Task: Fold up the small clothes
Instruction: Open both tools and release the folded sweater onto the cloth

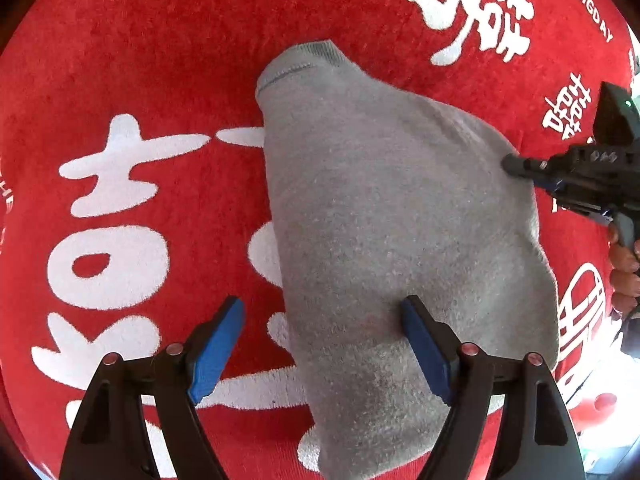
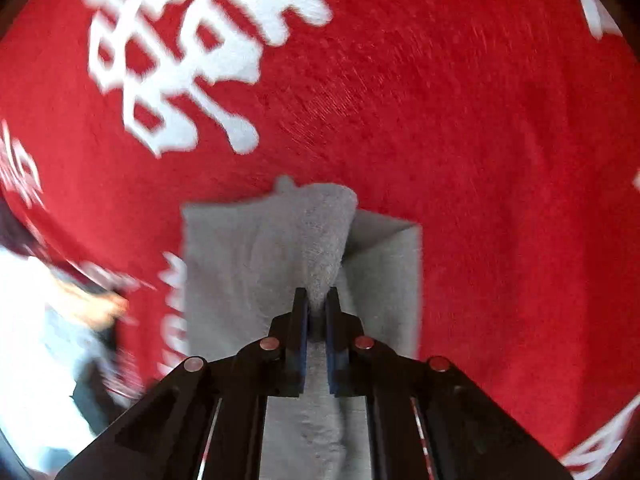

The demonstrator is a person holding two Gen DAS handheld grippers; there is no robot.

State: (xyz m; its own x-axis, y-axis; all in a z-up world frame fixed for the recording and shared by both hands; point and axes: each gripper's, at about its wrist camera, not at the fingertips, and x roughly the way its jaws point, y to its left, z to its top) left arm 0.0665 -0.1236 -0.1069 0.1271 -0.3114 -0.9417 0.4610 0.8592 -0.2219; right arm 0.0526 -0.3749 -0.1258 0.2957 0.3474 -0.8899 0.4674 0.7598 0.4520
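Note:
A small grey garment [image 1: 380,200] with a stitched hem at its far end lies on a red mat [image 1: 140,60]. My left gripper [image 1: 322,304] stands open over the garment's near part: its right blue pad [image 1: 424,352] is on the grey cloth and its left pad [image 1: 216,352] is over the mat. My right gripper [image 1: 512,166] comes in from the right at the cloth's edge. In the right wrist view, the right gripper [image 2: 316,296] is shut on a raised ridge of the grey garment [image 2: 248,260], which lifts in a pinched fold between the pads.
The red mat [image 2: 480,160] carries large white characters [image 1: 108,264] and fills both views. A person's hand [image 1: 624,272] holds the right gripper at the right edge. A blurred person in light clothing [image 2: 40,320] shows at the left of the right wrist view.

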